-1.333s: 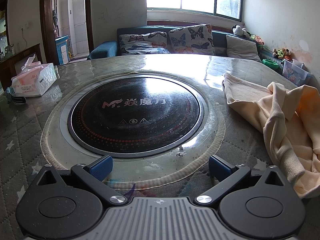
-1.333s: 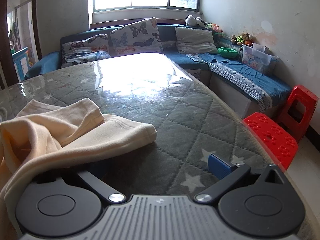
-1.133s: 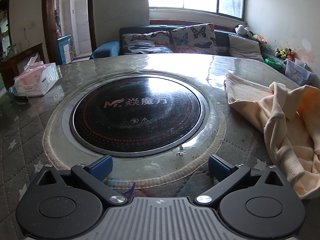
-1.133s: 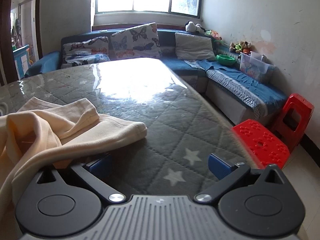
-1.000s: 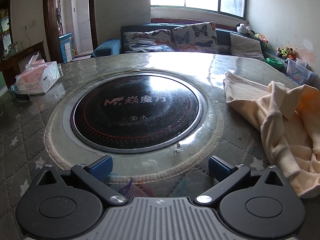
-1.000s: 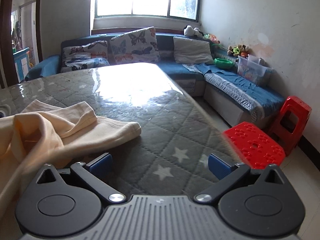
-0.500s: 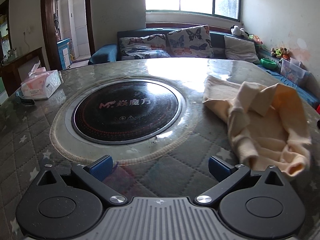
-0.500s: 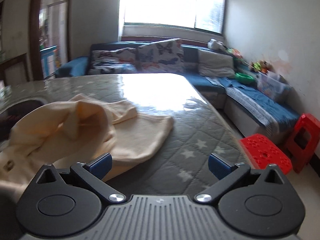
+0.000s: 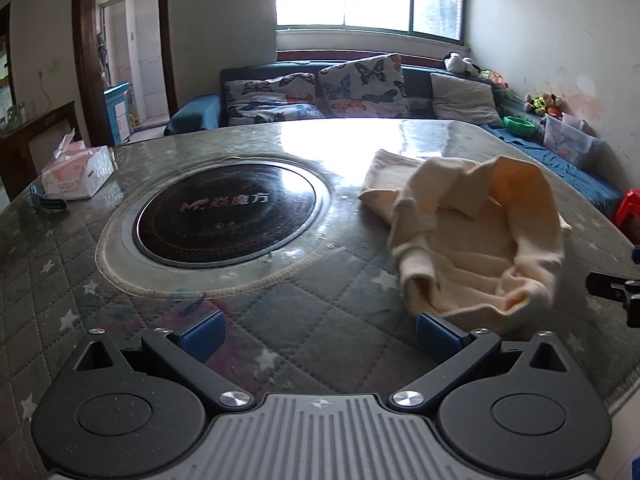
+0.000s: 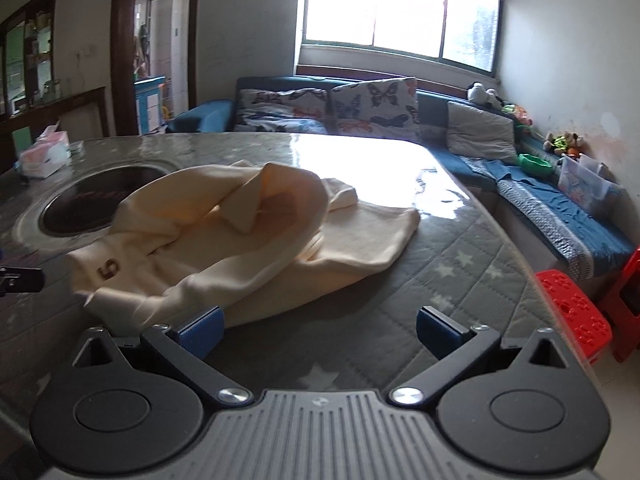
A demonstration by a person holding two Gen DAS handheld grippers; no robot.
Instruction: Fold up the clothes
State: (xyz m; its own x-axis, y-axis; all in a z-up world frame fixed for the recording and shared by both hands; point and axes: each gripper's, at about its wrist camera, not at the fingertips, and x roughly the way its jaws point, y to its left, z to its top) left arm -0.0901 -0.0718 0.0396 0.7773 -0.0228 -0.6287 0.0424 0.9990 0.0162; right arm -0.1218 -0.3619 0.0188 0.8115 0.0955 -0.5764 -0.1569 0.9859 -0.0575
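A crumpled cream garment [image 9: 472, 236] lies in a heap on the right part of the quilted table; it also shows in the right wrist view [image 10: 248, 236], with a brown "5" mark near its front left. My left gripper [image 9: 320, 330] is open and empty, just short of the garment's near left edge. My right gripper [image 10: 318, 328] is open and empty, with its left pad close to the garment's near hem. A piece of the right gripper [image 9: 616, 284] shows at the right edge of the left wrist view.
A round black induction cooktop [image 9: 226, 216] is set into the table [image 9: 320, 336] left of the garment. A tissue pack [image 9: 76, 172] sits at the far left. A blue sofa [image 10: 560, 200] and red stools [image 10: 576, 320] stand beyond the table's right edge.
Both grippers have pulled back toward the near table edge and risen. The whole garment heap has come into view, lying between them. Both stay open.
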